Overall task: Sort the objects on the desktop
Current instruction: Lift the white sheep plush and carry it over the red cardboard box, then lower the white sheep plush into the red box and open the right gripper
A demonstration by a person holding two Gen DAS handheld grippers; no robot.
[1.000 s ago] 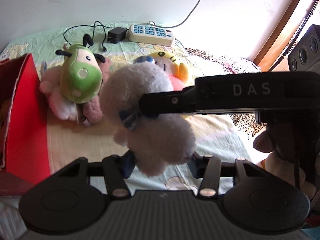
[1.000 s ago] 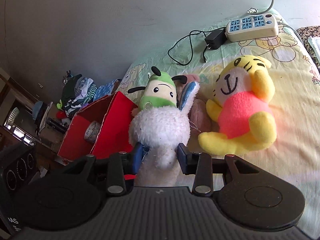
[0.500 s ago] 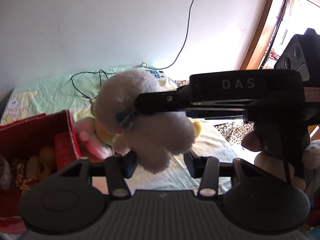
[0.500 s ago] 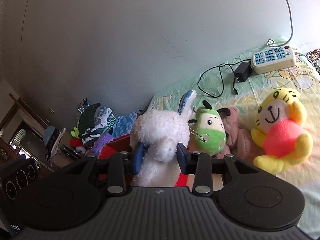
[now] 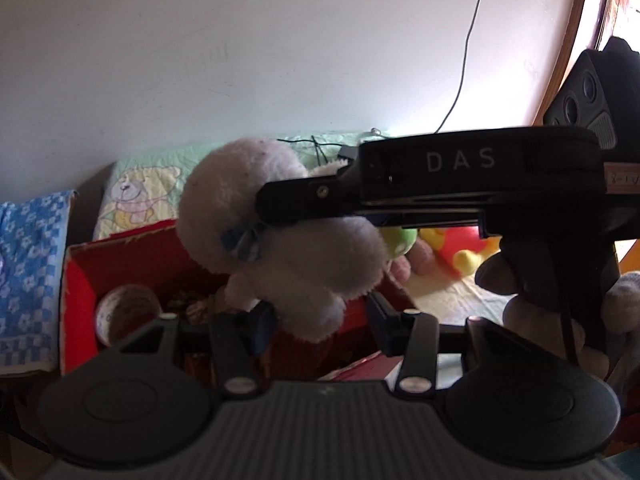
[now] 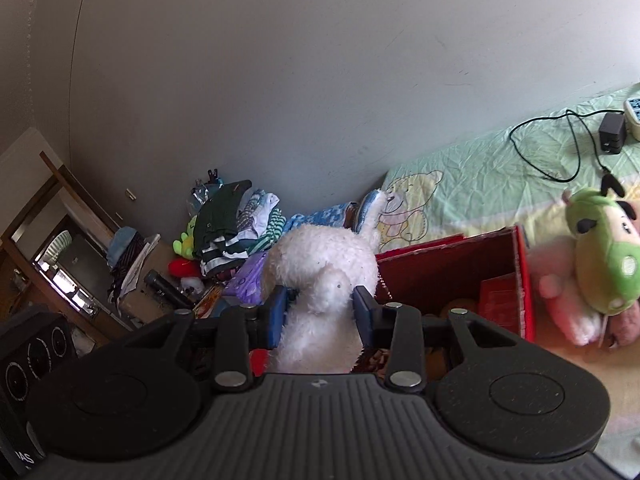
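A fluffy white plush toy with a small blue bow hangs in the air above the open red box. My left gripper is shut on its lower end. My right gripper comes in from the right in the left wrist view and pinches the toy near the bow. In the right wrist view the plush toy sits pressed between the blue pads of the right gripper, with the red box just behind and below it. A hand holds the right gripper's handle.
The box holds a tape roll and other small items. On the bedsheet right of it lie a green plush, a pink plush, a yellow and red plush and a charger with cable. Piled clothes lie to the left.
Both grippers have carried the white plush toy leftward and slightly up, from over the bedsheet by the other toys to above the red box. Both grips stay the same.
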